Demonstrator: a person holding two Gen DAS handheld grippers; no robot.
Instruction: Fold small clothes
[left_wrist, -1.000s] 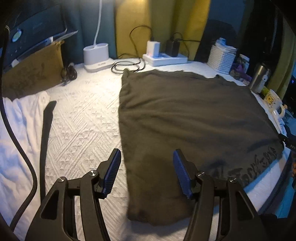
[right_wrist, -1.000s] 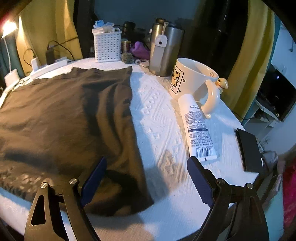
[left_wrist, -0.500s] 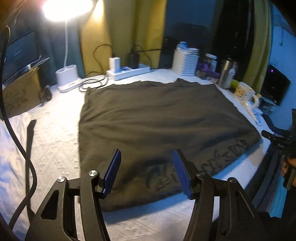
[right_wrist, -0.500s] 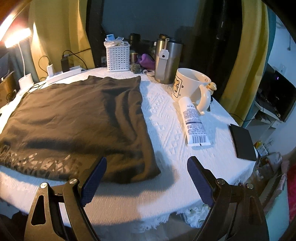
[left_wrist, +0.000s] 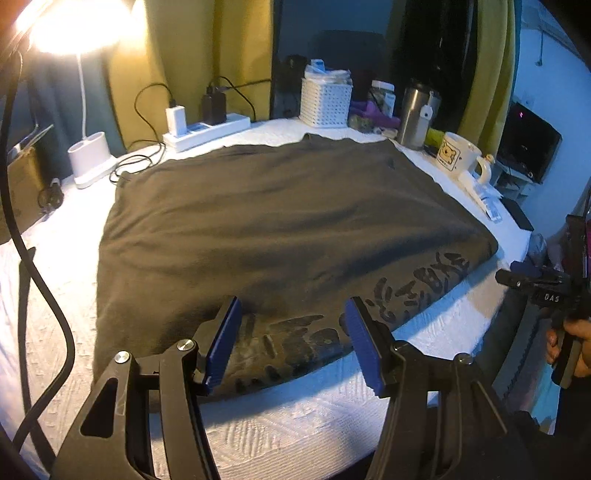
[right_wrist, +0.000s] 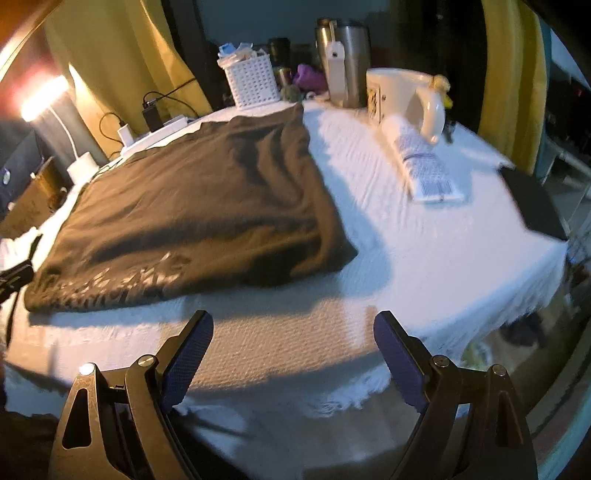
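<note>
A dark olive shirt (left_wrist: 280, 229) lies flat on the white textured tablecloth (left_wrist: 295, 432), its black printed lettering along the near edge. It also shows in the right wrist view (right_wrist: 199, 206), left of centre. My left gripper (left_wrist: 291, 339) is open and empty, hovering over the shirt's near printed edge. My right gripper (right_wrist: 293, 360) is open and empty, held off the table's near edge, apart from the shirt's near right corner. The right gripper also shows at the right edge of the left wrist view (left_wrist: 543, 291).
At the back stand a lamp base (left_wrist: 90, 158), power strip with chargers (left_wrist: 207, 125), white basket (left_wrist: 325, 99), steel tumbler (left_wrist: 417, 114) and mug (right_wrist: 402, 96). A tube (right_wrist: 424, 166) and a black flat object (right_wrist: 532, 203) lie right of the shirt. A black cable (left_wrist: 40, 295) hangs at left.
Both grippers have pulled back toward the table's near edge and risen. The left one swung right, so the shirt now fills its view. Both stayed open.
</note>
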